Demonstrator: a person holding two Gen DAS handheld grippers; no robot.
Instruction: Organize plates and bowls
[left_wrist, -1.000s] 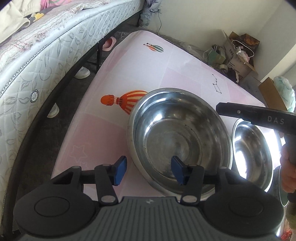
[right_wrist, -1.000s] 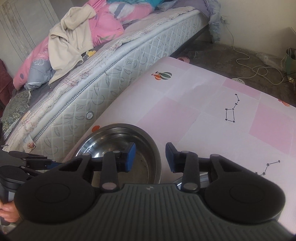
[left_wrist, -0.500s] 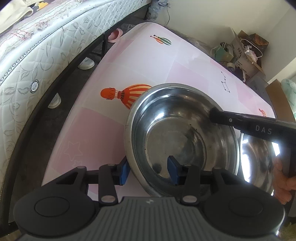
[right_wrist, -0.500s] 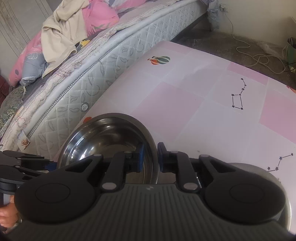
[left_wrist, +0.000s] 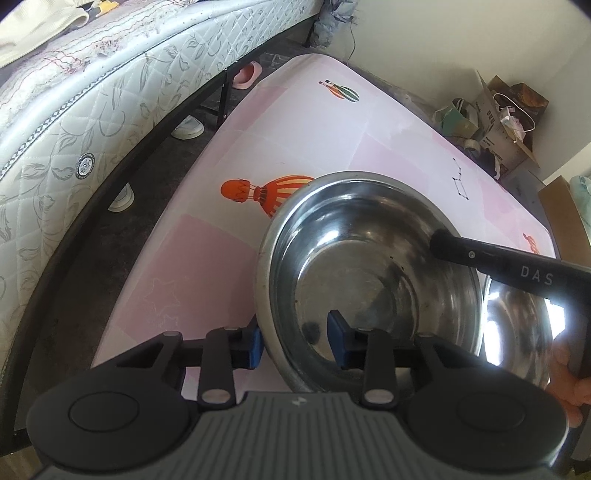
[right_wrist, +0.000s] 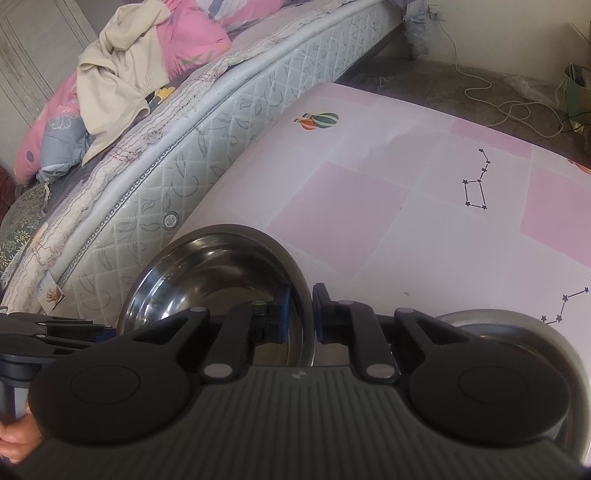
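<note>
My left gripper (left_wrist: 295, 341) and right gripper (right_wrist: 301, 315) each pinch the big steel bowl's (left_wrist: 369, 266) rim; nesting with the second bowl (left_wrist: 517, 332) remains undone, I judge.

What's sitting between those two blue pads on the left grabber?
The rim of the big steel bowl sits between the left gripper pads, one pad outside the wall, one inside; the left wrist view shows it.

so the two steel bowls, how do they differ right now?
The gripped bowl is tilted, its rim straddled by both the left gripper and the right gripper; the second bowl has no gripper on it. The gripped bowl looks darker inside; the second bowl glares with bright reflection. The gripped bowl overlaps the second bowl's edge. Both are round, shiny stainless steel, on the pink table.
</note>
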